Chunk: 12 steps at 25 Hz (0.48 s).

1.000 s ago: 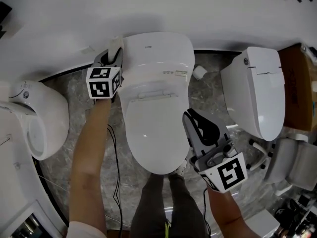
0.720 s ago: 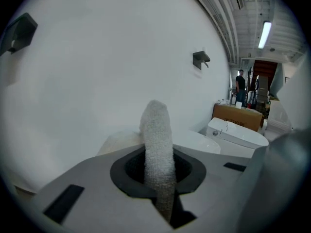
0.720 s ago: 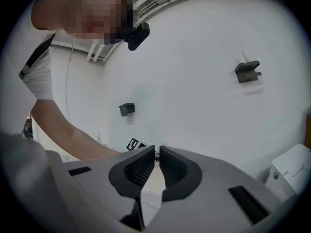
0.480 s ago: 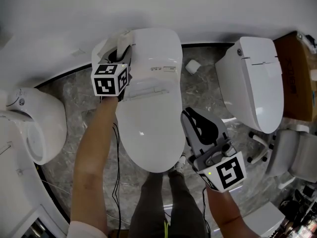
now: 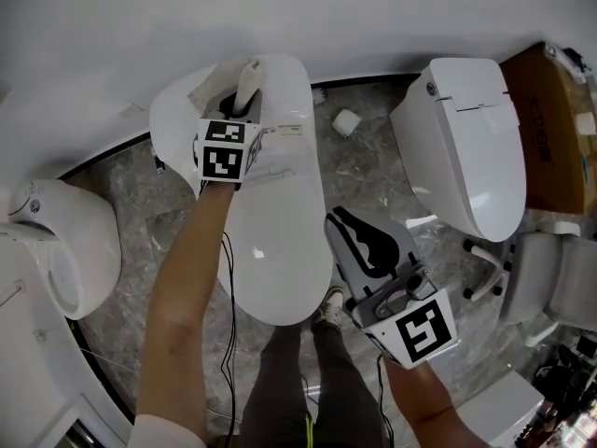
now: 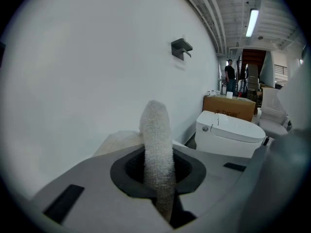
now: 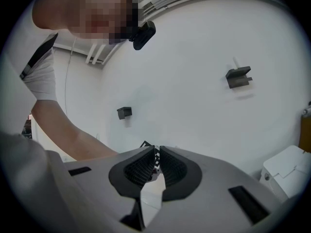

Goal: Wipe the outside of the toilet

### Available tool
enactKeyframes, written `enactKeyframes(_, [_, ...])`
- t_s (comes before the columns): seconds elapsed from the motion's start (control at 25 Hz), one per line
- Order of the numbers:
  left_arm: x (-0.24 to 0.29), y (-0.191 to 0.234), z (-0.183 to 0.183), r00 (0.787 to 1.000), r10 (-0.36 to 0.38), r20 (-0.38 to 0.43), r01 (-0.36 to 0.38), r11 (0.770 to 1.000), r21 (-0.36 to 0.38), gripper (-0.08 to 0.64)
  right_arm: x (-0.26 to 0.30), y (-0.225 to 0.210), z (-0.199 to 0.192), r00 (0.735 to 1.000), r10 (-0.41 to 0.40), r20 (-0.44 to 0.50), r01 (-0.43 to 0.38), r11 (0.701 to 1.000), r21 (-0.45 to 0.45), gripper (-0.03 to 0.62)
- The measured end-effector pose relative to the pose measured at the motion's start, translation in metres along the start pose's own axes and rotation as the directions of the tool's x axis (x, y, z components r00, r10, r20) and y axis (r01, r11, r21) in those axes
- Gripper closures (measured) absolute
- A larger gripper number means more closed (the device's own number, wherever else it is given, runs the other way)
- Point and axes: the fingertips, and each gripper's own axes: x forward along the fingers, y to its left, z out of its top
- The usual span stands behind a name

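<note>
Left gripper [image 5: 239, 110] has shifted from the toilet's left flank, by the hinge, up and over onto its rear top, close to the wall; the toilet [image 5: 280, 241] sits a little lower-left in the head view than before, and the right gripper [image 5: 347, 222] has barely changed. Left jaws are clamped on a rolled white cloth [image 6: 156, 144], whose free end sticks up past the tips. Head view places that end over the rear top of the toilet; contact with the surface cannot be confirmed. Right jaws are nearly together with nothing between them, held idle beside the bowl's right side. Step in hand, as I judge it: wiping the rear top. Next move likely calls for tilting the cloth end down flat onto the surface, then sweeping across it.
</note>
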Motion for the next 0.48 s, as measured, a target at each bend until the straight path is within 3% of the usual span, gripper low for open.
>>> enactKeyframes(0.28, [0.026,-0.048,0.009,0.999,-0.040,-0.014,0.040,0.998,0.049,0.502,-0.030,-0.028,-0.006,0.999,-0.035,0.007,0.035,0.999,0.022,0.538])
enactKeyframes(0.48, [0.045,-0.087,0.015,0.996,-0.089,-0.020,0.089,0.995,0.045,0.502,-0.049,-0.050,-0.006,0.996,-0.084,0.018,0.083,0.996,0.039,0.538])
